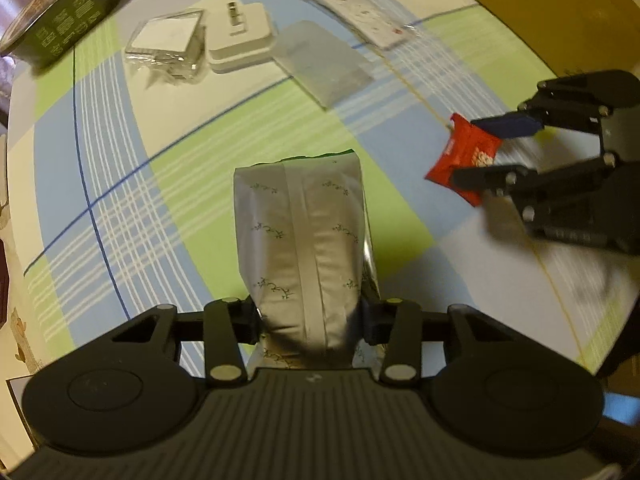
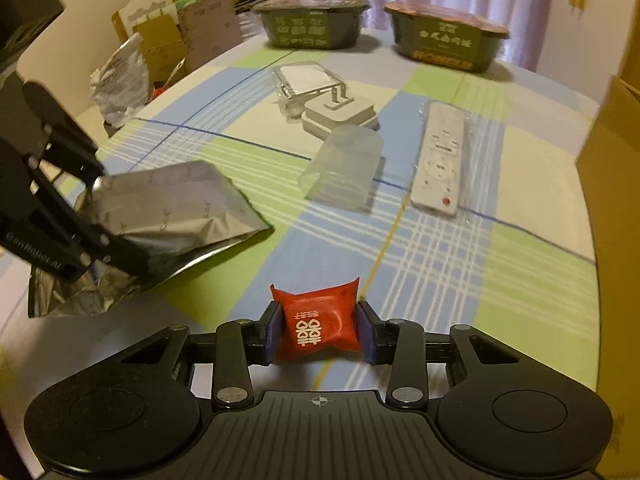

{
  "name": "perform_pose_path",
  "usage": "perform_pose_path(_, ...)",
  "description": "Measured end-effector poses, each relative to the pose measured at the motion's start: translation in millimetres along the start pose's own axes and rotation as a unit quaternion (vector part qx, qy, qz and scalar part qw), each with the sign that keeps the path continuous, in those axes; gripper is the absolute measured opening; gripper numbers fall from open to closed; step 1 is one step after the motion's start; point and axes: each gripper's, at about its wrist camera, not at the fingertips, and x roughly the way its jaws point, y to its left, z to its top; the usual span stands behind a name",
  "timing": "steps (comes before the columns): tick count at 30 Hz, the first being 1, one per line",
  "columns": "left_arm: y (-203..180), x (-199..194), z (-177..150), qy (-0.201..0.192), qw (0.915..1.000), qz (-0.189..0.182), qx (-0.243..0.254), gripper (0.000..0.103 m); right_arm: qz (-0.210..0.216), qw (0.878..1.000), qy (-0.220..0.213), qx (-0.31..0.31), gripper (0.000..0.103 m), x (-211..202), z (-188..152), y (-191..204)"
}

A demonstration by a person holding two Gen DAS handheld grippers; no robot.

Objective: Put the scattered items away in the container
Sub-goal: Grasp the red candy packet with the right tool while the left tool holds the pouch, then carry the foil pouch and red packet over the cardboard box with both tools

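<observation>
The left tongs [image 1: 310,322] are clamped on a silver foil pouch [image 1: 300,240] printed with small sprig marks, its far end lifted off the checked cloth that covers the surface [image 1: 180,184]. The right tongs [image 2: 319,336] pinch a small red sachet [image 2: 318,326] with white characters on it, squeezed between the blue pads [image 2: 366,338] and held just above the cloth. From the left camera the same red sachet [image 1: 464,160] sits between the right tongs' fingers, off to the right of the pouch and apart from it. Further across the surface lie a clear plastic case [image 2: 306,80], a white plug adapter [image 2: 340,114] touching it, a translucent plastic cover [image 2: 344,168] just beside the adapter, and a white remote control [image 2: 440,156] in a clear wrapper. Two dark food tubs [image 2: 314,22] stand at the far edge. A brown cardboard box [image 2: 612,184], probably the container, rises at the right edge, though only its wall shows.
</observation>
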Motion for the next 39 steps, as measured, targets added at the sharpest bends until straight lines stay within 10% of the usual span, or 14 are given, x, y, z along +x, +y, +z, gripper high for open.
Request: perform_pose_path(39, -114, -110, 6, -0.093, 0.9947, -0.035, 0.027, 0.038, -0.092, 0.986, -0.111, 0.089, 0.041, -186, -39, -31)
